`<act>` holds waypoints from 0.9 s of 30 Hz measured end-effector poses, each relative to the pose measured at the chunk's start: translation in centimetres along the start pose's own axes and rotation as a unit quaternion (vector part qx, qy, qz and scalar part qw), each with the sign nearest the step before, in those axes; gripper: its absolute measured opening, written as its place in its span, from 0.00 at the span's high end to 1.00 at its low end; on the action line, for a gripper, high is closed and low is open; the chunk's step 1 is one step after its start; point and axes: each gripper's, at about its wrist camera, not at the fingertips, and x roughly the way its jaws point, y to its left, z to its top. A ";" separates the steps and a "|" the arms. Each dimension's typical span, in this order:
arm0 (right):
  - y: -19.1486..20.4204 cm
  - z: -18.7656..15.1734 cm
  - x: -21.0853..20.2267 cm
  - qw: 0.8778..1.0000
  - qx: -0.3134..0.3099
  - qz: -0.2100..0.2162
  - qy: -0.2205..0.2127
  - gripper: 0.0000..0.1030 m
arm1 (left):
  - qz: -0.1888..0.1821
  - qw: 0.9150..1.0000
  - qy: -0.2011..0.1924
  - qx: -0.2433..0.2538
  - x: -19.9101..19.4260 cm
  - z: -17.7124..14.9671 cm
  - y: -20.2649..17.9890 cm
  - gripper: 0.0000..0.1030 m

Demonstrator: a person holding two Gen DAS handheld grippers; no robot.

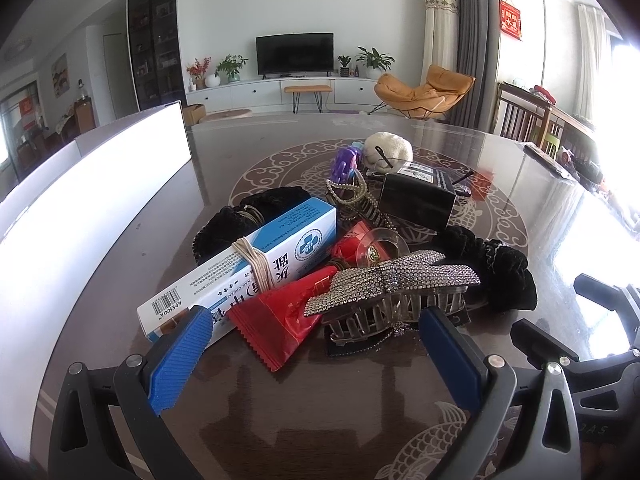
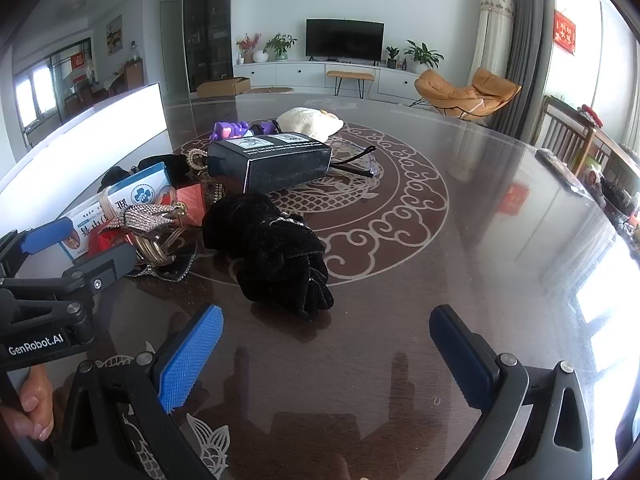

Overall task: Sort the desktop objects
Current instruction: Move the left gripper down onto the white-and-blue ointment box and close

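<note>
Left gripper (image 1: 316, 344) spread wide, low centre frame, bracketing the rhinestone bow claw clip (image 1: 394, 284) and red foil sachet (image 1: 286, 320), likely the first pick. Right gripper (image 2: 326, 356) also apart, empty; black velvet scrunchie (image 2: 272, 248) just beyond. Pile heaped unsorted mid-surface (image 2: 440, 280).

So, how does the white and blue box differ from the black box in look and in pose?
The white and blue box is long and slim, with blue panels and a barcode; the black box is shorter, blockier and dark, with pale labels on top. The white and blue box has a band around its middle and leans up on the pile; the black box has no band and seems to lie flat. Both are closed cartons on the table.
</note>
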 end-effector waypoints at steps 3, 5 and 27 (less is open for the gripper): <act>-0.1 0.0 0.1 1.000 0.002 0.003 0.000 0.00 | -0.014 1.000 0.006 -0.025 -0.1 -0.3 1.2 0.00; -0.1 0.0 0.1 1.000 0.002 0.004 0.002 0.00 | -0.024 0.999 0.018 -0.027 -0.2 -0.8 2.0 0.00; -0.2 0.0 1.0 1.000 0.004 0.014 0.026 0.00 | 0.008 0.991 0.126 0.037 2.2 -1.3 4.7 0.00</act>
